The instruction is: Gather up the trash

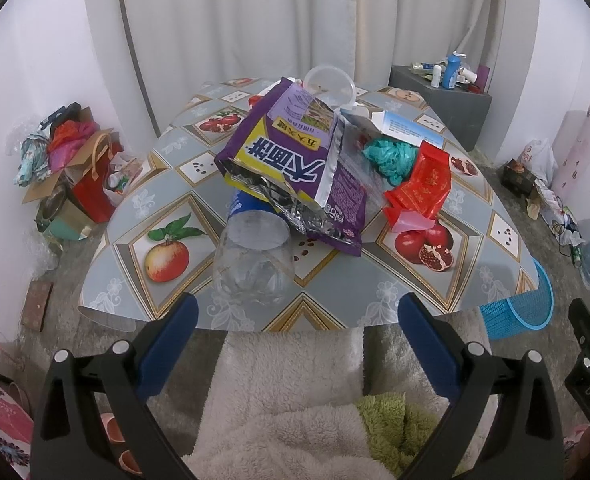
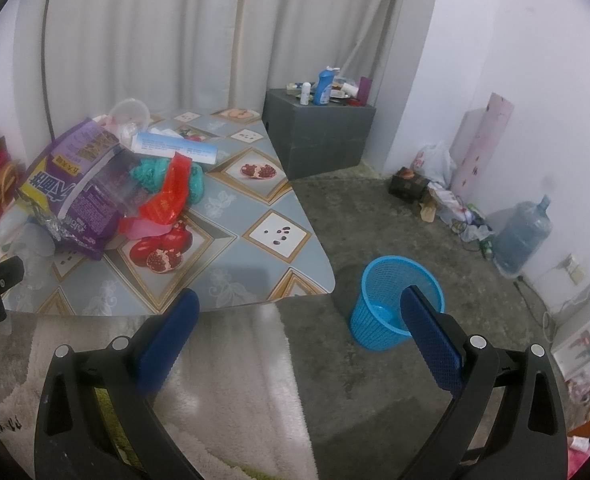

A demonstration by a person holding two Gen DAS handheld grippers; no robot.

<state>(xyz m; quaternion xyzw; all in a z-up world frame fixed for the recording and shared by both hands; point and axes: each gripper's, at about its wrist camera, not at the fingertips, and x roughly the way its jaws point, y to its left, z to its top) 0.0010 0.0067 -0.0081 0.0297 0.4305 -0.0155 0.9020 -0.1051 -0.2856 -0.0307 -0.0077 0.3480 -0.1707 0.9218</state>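
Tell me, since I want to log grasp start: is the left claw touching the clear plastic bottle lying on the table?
Apart. The left wrist view shows the left claw open, bare tablecloth visible between its blue fingertips and the clear plastic bottle.

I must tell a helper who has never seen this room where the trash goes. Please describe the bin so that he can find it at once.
Start from the low table with the fruit-pattern cover. On the grey floor just off its near right corner stands a small round blue plastic mesh wastebasket, upright and open-topped. It is the only bright blue lattice-walled container there; the large water jug by the wall is translucent and closed.
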